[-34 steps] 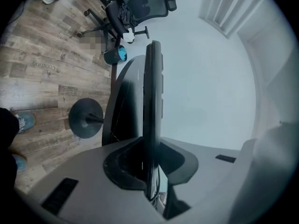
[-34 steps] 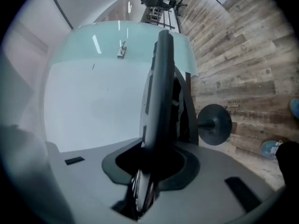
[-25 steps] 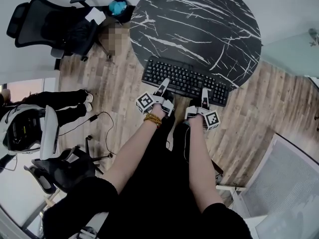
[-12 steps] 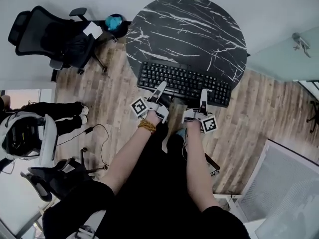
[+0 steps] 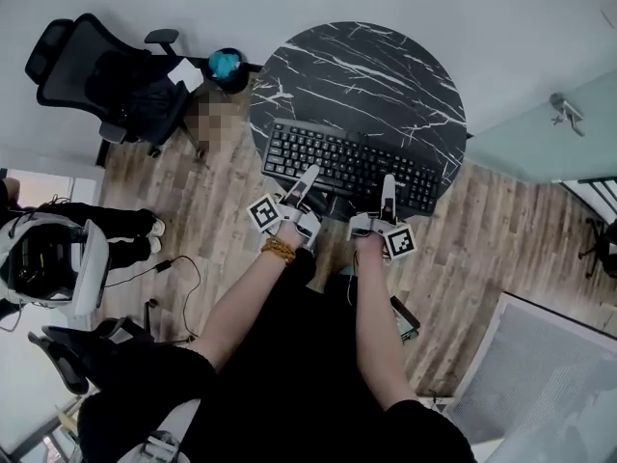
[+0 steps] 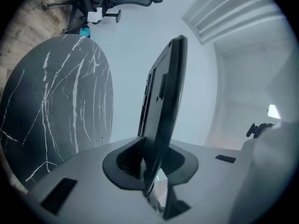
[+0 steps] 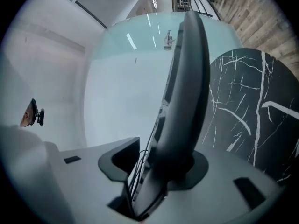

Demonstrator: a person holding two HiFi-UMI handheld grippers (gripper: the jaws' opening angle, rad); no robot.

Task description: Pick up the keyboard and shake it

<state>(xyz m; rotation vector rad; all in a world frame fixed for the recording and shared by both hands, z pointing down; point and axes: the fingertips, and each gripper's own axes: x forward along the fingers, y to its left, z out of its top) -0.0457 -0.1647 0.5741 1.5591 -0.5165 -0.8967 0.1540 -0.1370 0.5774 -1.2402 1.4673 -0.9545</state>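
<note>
Two-handed, held the keyboard above the near rim of the marble desk, long axis crosswise ahead, left gripper clamped on its near edge, right gripper just opening, jaws apart around that edge.

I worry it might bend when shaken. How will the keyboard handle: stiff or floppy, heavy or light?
Probably stiff: the keyboard runs straight out from the left gripper without sagging. Likely light: it looks thin edge-on. Held only at its near edge, it may pivot or slip.
</note>
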